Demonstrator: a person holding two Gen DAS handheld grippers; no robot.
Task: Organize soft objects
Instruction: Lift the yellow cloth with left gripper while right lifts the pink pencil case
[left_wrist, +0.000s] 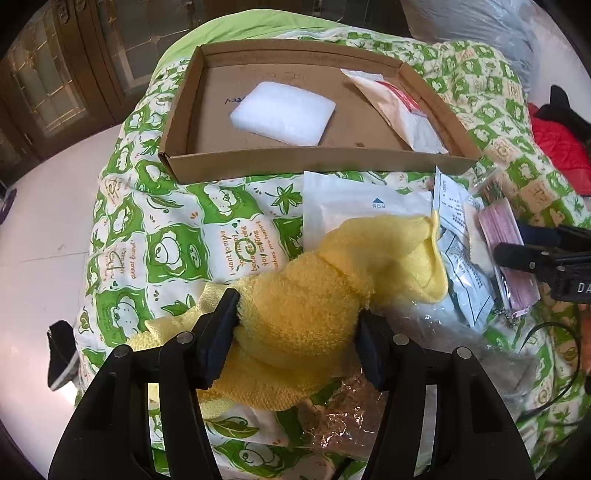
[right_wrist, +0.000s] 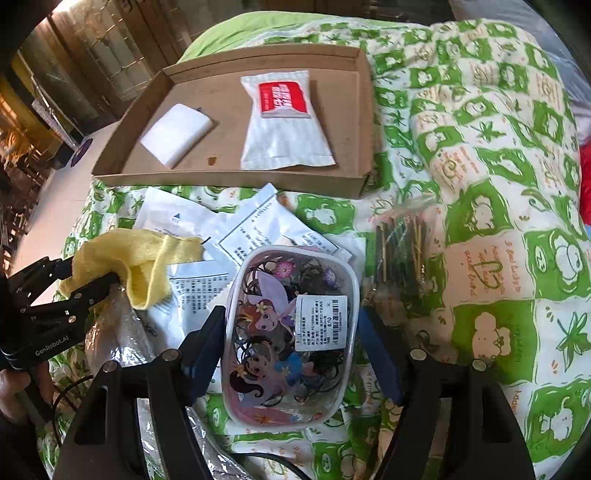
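My left gripper (left_wrist: 295, 325) is shut on a yellow towel (left_wrist: 314, 295), bunched between its fingers just above the green-patterned quilt; the towel also shows in the right wrist view (right_wrist: 136, 258). My right gripper (right_wrist: 291, 332) is closed on a clear pouch of hair ties with a cartoon print (right_wrist: 291, 332); that pouch shows edge-on in the left wrist view (left_wrist: 506, 254). A shallow cardboard box (left_wrist: 184, 122) lies ahead on the bed, also seen in the right wrist view (right_wrist: 229, 181). It holds a white foam pad (left_wrist: 284, 112) and a white packet with a red label (right_wrist: 284, 122).
White paper packets (left_wrist: 351, 206) and printed sachets (right_wrist: 266, 229) lie on the quilt (right_wrist: 498, 184) between the grippers and the box. A clear bag of sticks (right_wrist: 402, 251) lies to the right. Crinkled clear plastic (left_wrist: 369, 406) lies under the left gripper. Red fabric (left_wrist: 561, 147) lies at far right.
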